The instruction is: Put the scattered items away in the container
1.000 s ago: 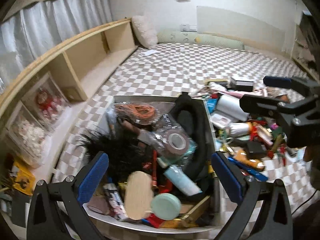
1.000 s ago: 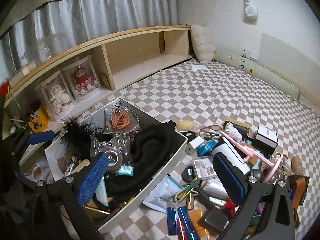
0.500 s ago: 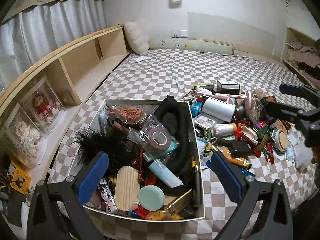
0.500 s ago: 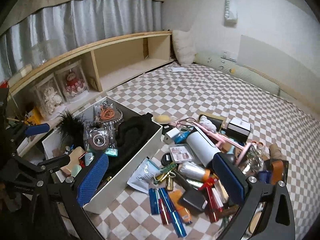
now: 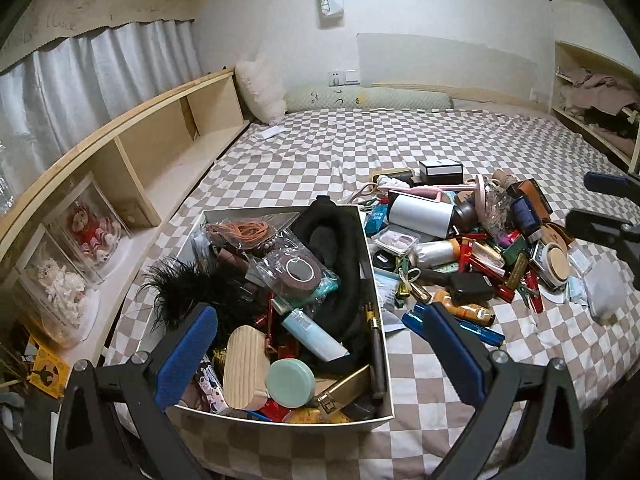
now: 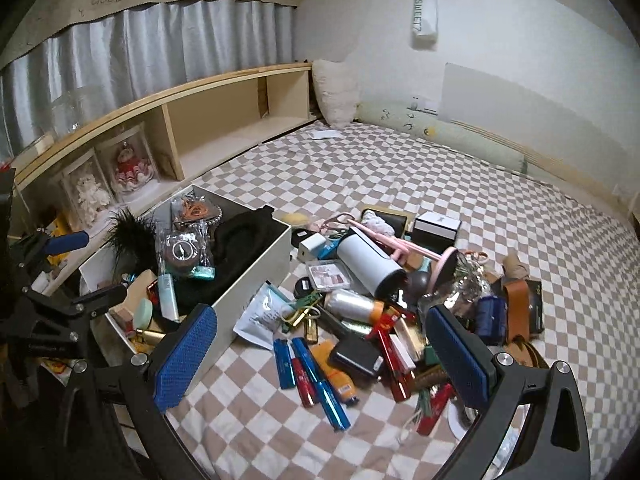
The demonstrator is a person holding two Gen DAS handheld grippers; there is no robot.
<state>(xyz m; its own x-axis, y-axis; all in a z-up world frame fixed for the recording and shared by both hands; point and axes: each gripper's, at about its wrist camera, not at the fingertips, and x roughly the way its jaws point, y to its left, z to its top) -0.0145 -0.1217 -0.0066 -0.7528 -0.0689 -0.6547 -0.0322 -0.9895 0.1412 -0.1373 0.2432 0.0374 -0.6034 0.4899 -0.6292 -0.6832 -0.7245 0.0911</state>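
Both the left gripper (image 5: 320, 352) and right gripper (image 6: 320, 354) hover with jaws spread wide, holding nothing.

The left gripper (image 5: 320, 344) has its jaws spread wide, blue pads (image 5: 186, 354) facing each other with nothing between them. The right gripper (image 6: 322, 350) is likewise spread wide and holds nothing. Each shows at the edge of the other's view, level and apart.

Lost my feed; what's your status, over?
Left gripper open, empty, over the white rectangular box. Right gripper open, empty, above the scattered pile on the checkered bedspread. Box crowded, over.
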